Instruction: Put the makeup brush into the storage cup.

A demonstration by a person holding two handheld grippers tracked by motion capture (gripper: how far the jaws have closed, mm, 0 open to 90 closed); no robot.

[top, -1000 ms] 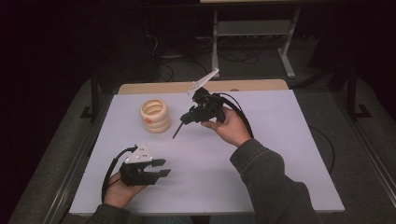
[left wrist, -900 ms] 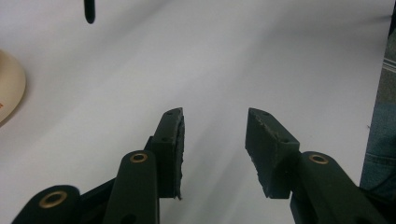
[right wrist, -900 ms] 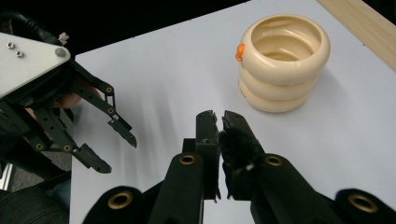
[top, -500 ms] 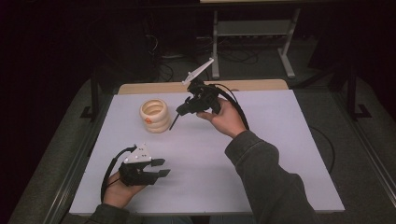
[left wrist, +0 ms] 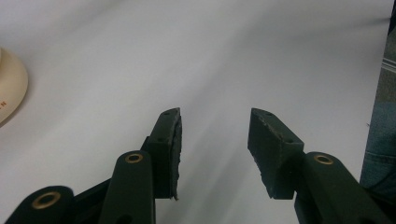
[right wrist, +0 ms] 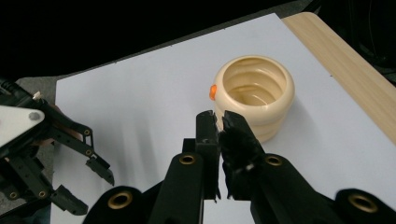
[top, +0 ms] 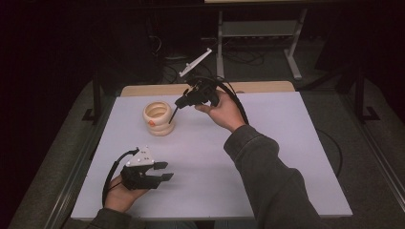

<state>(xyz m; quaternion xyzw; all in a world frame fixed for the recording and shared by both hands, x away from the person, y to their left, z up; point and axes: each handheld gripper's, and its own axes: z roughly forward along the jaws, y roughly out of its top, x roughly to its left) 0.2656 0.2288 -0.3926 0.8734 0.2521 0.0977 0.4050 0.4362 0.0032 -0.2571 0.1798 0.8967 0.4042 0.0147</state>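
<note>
A cream ribbed pot (top: 157,117) with an orange dot on its side stands at the back left of the white table top (top: 286,143). My right gripper (top: 170,122) hangs just right of it, tilted down toward its side. In the right gripper view the jaws of this gripper (right wrist: 218,115) are pressed together with nothing I can make out between them, and the pot (right wrist: 254,95) sits just past the tips. Near the front left, my left gripper (top: 167,171) rests low, open and empty. In the left gripper view my left gripper (left wrist: 215,116) faces bare table, with the pot's edge (left wrist: 9,93) at far left.
A wooden strip (top: 258,87) runs along the table's back edge. Beyond it are a metal stand (top: 224,43) and cables on the dark floor. Black frame rails (top: 95,100) flank the table. The left gripper (right wrist: 95,193) shows at lower left in the right gripper view.
The right gripper has moved toward the back of the table and closer to the pot, its jaws still shut. The left gripper has stayed put and open.
</note>
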